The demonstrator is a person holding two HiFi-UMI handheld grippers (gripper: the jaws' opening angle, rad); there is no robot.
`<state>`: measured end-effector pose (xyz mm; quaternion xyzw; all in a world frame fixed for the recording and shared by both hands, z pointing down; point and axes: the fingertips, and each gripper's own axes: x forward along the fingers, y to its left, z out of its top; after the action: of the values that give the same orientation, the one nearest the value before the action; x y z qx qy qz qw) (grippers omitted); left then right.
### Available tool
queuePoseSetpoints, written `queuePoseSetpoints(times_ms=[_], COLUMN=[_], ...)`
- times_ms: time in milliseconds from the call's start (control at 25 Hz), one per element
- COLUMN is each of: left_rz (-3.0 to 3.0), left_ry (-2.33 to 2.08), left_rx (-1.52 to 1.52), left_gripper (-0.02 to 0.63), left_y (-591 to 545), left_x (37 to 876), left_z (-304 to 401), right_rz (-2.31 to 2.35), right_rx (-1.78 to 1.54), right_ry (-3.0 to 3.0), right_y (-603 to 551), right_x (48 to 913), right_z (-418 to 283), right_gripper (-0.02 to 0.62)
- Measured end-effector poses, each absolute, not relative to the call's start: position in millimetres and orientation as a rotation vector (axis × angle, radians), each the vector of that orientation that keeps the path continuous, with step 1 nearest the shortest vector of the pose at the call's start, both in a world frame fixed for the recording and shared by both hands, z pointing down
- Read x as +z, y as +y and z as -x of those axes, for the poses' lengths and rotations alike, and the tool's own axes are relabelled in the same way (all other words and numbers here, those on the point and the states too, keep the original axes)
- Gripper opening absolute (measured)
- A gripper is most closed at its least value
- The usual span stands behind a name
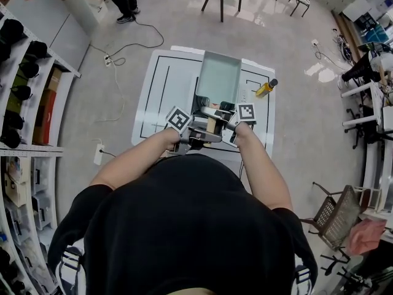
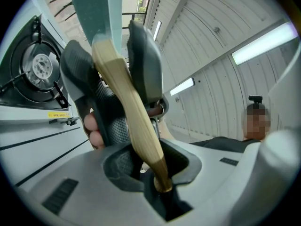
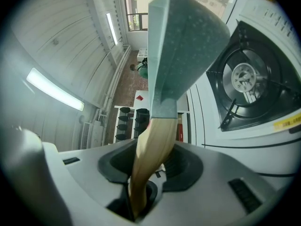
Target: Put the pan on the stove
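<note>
Carrying the pan (image 1: 218, 77) over the stove (image 1: 164, 88), with both grippers sharing one handle.

The left gripper (image 2: 150, 168) and the right gripper (image 3: 148, 173) are each pinching the wooden handle (image 2: 127, 112), jaws pressing in on it from both sides. The right one's dark fingers (image 2: 145, 65) are sitting further up, nearer the pan body. The green rectangular pan is hanging at the centre of the head view above the white stovetop, apparently touching nothing. The burner (image 3: 244, 79) is showing bare at the right of the right gripper view, beside the pan and not under it. By my reading, pickup is done. Lining up over the burner, lowering and letting go are what is left.
</note>
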<state>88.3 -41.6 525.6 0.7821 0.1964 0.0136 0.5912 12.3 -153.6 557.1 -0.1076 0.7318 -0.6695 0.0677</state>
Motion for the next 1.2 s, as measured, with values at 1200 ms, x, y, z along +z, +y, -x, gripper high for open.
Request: queuePoseSetpoints(times_ms=[1200], left_rz=[-1.735], left_ry=[0.435], left_rx=[0.080], left_gripper=[0.098], left_y=[-41.9], left_x=[577.4], left_z=[-96.0], right_rz=[0.353], right_rx=[-2.149], right_ry=[2.063], right_y=[-151.6], right_x=[616.9], right_z=[-22.5], right_gripper=[0.140])
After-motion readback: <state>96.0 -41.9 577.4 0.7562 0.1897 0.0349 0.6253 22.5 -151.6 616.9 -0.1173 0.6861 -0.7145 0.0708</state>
